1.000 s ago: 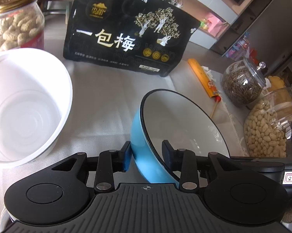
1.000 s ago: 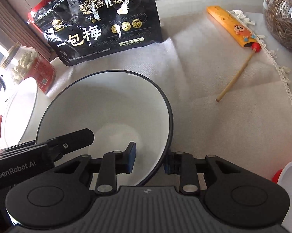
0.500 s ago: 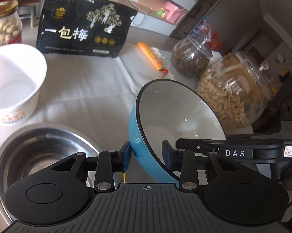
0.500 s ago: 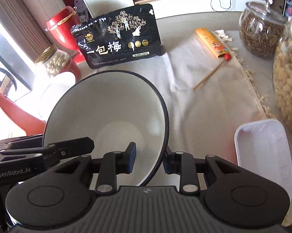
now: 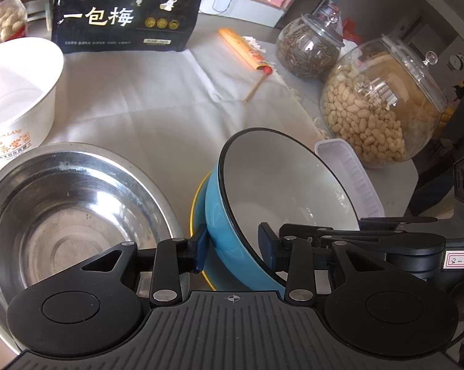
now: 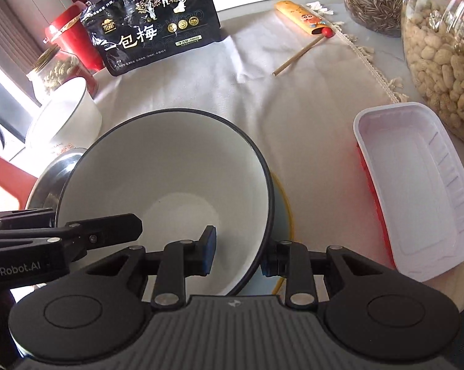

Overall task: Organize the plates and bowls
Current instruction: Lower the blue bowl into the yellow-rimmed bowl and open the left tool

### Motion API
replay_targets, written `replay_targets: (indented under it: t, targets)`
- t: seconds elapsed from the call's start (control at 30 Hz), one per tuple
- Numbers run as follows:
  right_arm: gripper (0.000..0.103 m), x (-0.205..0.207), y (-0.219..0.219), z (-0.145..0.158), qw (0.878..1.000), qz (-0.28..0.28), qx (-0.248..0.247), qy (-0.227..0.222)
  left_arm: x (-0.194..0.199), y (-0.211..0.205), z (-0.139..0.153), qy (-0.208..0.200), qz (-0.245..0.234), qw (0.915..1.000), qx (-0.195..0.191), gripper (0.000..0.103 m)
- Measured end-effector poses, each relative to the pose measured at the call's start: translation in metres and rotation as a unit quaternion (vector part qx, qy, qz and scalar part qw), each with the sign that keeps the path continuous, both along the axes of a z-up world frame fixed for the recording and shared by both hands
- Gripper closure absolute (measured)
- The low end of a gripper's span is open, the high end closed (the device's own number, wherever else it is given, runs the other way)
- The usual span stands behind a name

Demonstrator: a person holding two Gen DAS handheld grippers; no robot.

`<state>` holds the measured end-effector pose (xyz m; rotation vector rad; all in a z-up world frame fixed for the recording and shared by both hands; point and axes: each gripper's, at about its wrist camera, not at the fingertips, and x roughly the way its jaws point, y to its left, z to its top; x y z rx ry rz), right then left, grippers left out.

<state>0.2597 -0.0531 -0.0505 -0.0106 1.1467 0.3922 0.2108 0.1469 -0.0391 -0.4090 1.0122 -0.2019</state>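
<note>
1. Two views, and each adds something. The left wrist view alone shows the blue outside of the bowl [image 5: 278, 191], the scuffed inside of the steel bowl [image 5: 62, 215] and the knobbed lids of the big jars. The right wrist view alone shows the whole inside of the tray [image 6: 417, 185], its red side, and a red canister [image 6: 68, 40] behind the bag [image 5: 127, 12].
2. The left gripper [image 5: 233, 243] is about half open and clamps the bowl's near wall, one pad on the blue outside and one on the white inside. Its jaws have just been opening slightly, with the wall between them.
3. The right gripper [image 6: 238, 252] is narrower and grips the opposite side of the rim, one pad inside and one outside.
4. The bowl hangs tilted between both grippers, over a yellow-rimmed plate [image 5: 198, 215], with the steel bowl on one side and the tray on the other. Whether it touches the plate I cannot tell.
5. Counts:
   - three bowls: the blue one, the steel one and a white tub [image 5: 19, 92]
   - one plate
   - one tray
   - three jars: two of peanuts [image 5: 380, 104] [image 5: 3, 12] and one of seeds [image 5: 306, 49]
   - one bag
   - one canister
   - one orange case [image 5: 244, 49] with a stick
   - one cloth [image 5: 170, 108] under it all
</note>
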Motion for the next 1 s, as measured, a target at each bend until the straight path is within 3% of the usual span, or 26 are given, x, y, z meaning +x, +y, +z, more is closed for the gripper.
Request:
replay_targets:
  t: [1.0]
  targets:
    - [0.073,-0.0086,-0.0006,0.0084,1.000,0.007,-0.008,-0.024,-0.0064,-0.0039,0.0075,0.007,-0.008,0.9999,0.013,0.064]
